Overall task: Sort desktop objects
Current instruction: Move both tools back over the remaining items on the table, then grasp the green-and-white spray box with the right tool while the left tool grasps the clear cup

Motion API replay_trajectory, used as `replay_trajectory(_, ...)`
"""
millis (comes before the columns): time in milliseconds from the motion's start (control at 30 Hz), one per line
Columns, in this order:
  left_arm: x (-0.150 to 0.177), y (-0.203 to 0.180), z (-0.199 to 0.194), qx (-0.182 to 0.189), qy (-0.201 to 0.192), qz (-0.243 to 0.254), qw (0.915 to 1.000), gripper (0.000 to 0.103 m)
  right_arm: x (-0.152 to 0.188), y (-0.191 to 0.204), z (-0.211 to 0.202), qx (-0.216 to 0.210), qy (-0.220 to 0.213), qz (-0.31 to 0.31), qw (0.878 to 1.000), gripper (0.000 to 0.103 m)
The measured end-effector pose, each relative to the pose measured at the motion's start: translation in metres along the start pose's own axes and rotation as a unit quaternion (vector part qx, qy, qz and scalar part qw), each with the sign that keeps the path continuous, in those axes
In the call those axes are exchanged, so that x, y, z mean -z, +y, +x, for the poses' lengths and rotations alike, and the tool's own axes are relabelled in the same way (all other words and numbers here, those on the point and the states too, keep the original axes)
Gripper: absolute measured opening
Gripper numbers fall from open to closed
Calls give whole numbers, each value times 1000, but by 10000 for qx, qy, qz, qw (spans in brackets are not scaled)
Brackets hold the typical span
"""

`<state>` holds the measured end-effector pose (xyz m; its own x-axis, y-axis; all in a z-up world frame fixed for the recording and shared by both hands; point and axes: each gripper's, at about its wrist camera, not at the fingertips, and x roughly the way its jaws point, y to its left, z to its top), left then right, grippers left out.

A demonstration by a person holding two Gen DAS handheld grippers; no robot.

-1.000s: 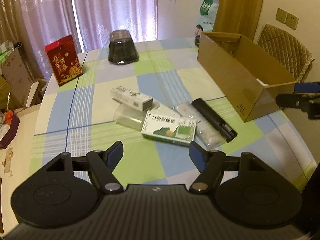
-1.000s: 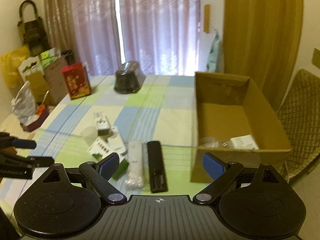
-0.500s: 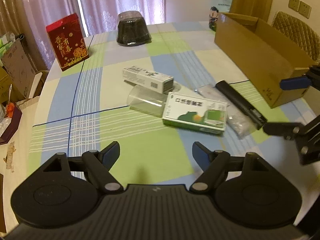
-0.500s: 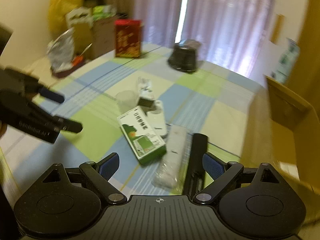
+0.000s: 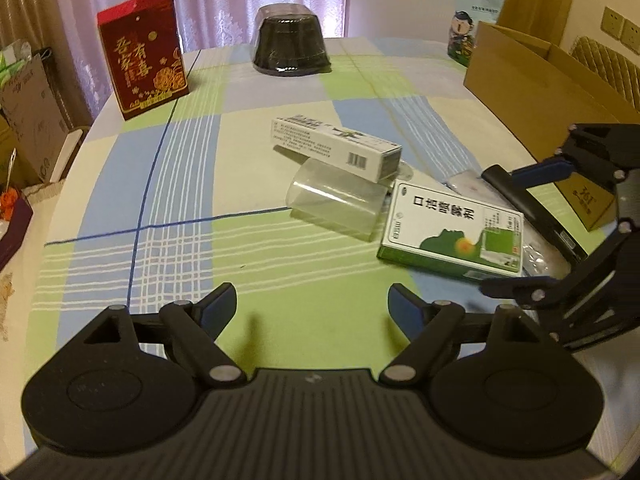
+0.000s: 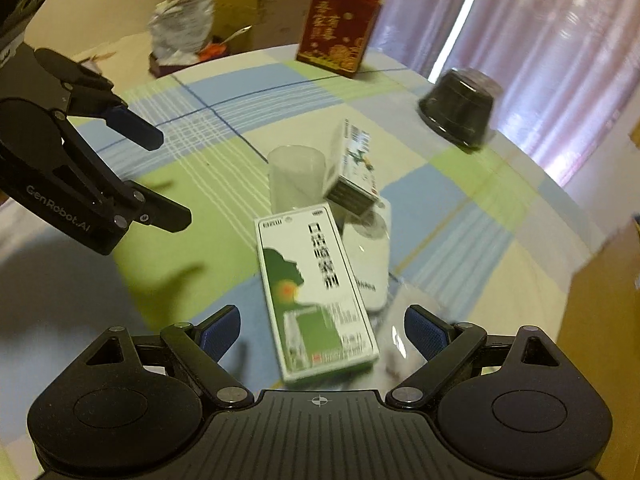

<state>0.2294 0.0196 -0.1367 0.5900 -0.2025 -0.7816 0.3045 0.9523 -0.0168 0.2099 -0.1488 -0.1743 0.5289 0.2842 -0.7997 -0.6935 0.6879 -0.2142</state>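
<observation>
The left gripper (image 5: pixel 311 306) is hovering over bare checked tablecloth (image 5: pixel 168 184) with its jaws spread wide and nothing between them. The right gripper (image 6: pixel 322 330) is also holding its jaws spread, and the near end of the green-and-white medicine box (image 6: pixel 316 292) is lying flat on the cloth between its blue pads (image 6: pixel 424 330), which are not touching it.

In the left wrist view, that box is sitting at about 2 o'clock from the left gripper, with the right gripper coming in at 3 o'clock. A clear plastic cup (image 5: pixel 336 210) is lying on its side at 12 o'clock, just beside the box, and a long white carton (image 5: pixel 336 148) is resting partly on the cup. A black remote (image 5: pixel 532 208) and a clear wrapped packet (image 5: pixel 464 180) are lying beyond the box, near the open cardboard box (image 5: pixel 532 68) at the table's right edge. A red gift box (image 5: pixel 142 52) is standing upright at 11 o'clock, and a dark domed container (image 5: pixel 290 42) is sitting far back at 12 o'clock.
</observation>
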Motion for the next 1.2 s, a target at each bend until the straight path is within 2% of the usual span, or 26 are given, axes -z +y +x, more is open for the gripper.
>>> replay_trajectory(100,1,6,5,28,25,-102,9999,80,-5,2,12,-23,39,-216,9998,92)
replay_trajectory(200,1,11,7,55,12,-199,9998,80,-8,3,24,-67,158,-380,9991,76)
replay_trajectory(300,0,15,9,62,-22,-261,9996,80,-9,4,32,-75,210,-430,9988,76)
replay_trajectory(367,-1,15,9,57,-57,-203,9998,80,-9,3,35,-67,270,-395,9988,61)
replay_trajectory(400,-1,15,10,54,-74,-170,9998,80,-9,2,35,-67,283,-348,9990,57)
replay_trajectory(533,-6,10,17,84,-120,135,9998,83,-6,-1,27,-5,279,-86,9996,55)
replay_trajectory(700,-20,1,32,167,-262,640,9975,89,11,-13,2,90,171,681,9975,55)
replay_trajectory(833,-34,-7,50,200,-322,1120,9930,90,29,-23,-16,123,114,1383,9902,55)
replay_trajectory(1033,-48,-18,77,198,-280,1524,9877,89,52,-23,-40,126,86,2044,9788,55)
replay_trajectory(1067,-50,-19,81,171,-261,1563,9872,88,55,-23,-44,110,86,2160,9763,55)
replay_trajectory(1167,-52,-21,88,143,-136,1557,9876,71,62,-21,-54,92,76,2403,9706,55)
replay_trajectory(1200,-52,-21,89,161,-105,1527,9881,71,64,-20,-57,81,75,2442,9697,55)
